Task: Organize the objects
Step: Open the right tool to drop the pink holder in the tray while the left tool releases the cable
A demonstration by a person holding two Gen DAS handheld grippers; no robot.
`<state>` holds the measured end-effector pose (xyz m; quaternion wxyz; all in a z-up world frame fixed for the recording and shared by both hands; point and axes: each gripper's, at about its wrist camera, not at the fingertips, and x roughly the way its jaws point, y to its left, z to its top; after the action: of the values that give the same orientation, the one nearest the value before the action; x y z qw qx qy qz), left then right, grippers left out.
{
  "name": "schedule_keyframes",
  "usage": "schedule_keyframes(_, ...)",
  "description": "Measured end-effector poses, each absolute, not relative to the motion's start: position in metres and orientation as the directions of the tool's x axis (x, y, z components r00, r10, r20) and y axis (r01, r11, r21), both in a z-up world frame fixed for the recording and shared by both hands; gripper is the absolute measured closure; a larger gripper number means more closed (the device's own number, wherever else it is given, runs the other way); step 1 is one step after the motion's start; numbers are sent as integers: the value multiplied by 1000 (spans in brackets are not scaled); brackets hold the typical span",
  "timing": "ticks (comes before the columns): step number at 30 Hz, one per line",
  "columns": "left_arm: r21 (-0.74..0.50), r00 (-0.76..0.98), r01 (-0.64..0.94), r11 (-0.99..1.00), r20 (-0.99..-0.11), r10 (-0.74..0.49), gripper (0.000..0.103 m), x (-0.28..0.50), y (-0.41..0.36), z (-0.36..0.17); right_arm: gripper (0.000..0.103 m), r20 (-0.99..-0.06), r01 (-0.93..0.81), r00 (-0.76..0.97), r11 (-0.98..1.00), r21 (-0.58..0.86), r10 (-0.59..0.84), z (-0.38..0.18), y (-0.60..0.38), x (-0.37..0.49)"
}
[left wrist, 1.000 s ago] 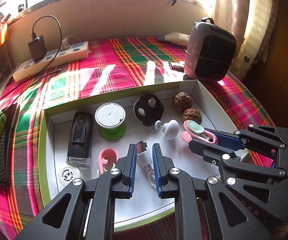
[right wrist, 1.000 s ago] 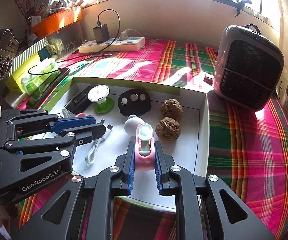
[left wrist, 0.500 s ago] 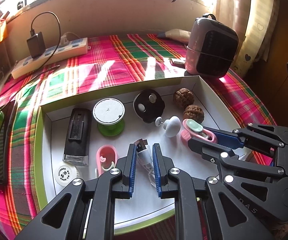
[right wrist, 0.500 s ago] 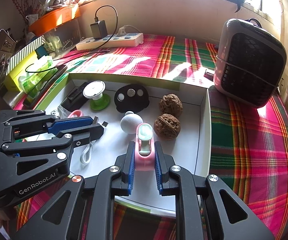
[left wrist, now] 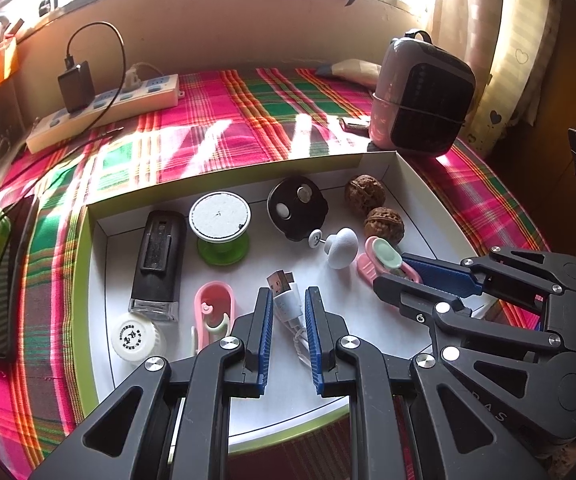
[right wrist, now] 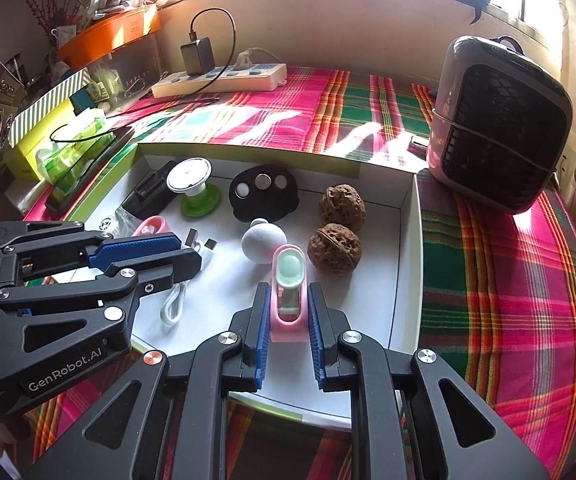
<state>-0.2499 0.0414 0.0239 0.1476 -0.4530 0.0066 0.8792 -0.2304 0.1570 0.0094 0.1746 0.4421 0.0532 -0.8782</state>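
Blue-padded and drawn in tight, our left gripper point(left wrist: 287, 312) pinches the white USB cable point(left wrist: 288, 306) just behind its plug, above the floor of the white tray point(left wrist: 100, 264) on the plaid cloth point(left wrist: 216, 132). From the left wrist we see a black case point(left wrist: 159, 256), a green-footed spool point(left wrist: 221, 226), a black disc point(left wrist: 297, 208), two walnuts point(left wrist: 374, 210), a white knob point(left wrist: 341, 247), a round white cap point(left wrist: 136, 338) and a pink toy tub point(left wrist: 213, 314) lying in the tray; our right gripper point(left wrist: 398, 270) reaches in from the right. From the right wrist, our right gripper point(right wrist: 287, 312) is clamped on the pink clipper point(right wrist: 288, 296), which points up the tray just beside the nearer walnut point(right wrist: 334, 249) and the white knob point(right wrist: 263, 242). Our left gripper point(right wrist: 176, 254) comes in from the left, the cable point(right wrist: 174, 304) trailing under it. A grey heater point(right wrist: 496, 124) stands outside the tray's right wall, and a power strip point(right wrist: 220, 80) sits at the back.
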Motion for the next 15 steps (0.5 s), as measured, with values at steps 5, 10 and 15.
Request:
schedule_keyframes(5,-122,-547,-260,-958,-799,250,88,-247,41,25,83,-793,351,-550,-934,64,-261,10,158,-228)
schedule_keyframes(10,-117,-555,-245,-963,-797,238,88,-241,39,28,68,-789,351,-558,-935,58,-258,13,157,-222)
schedule_keyframes(15,-91,-584,-210,-973,-787,200,87,-229,35,33,68,-782,330,-567,-941,74,-260,16,160,-214)
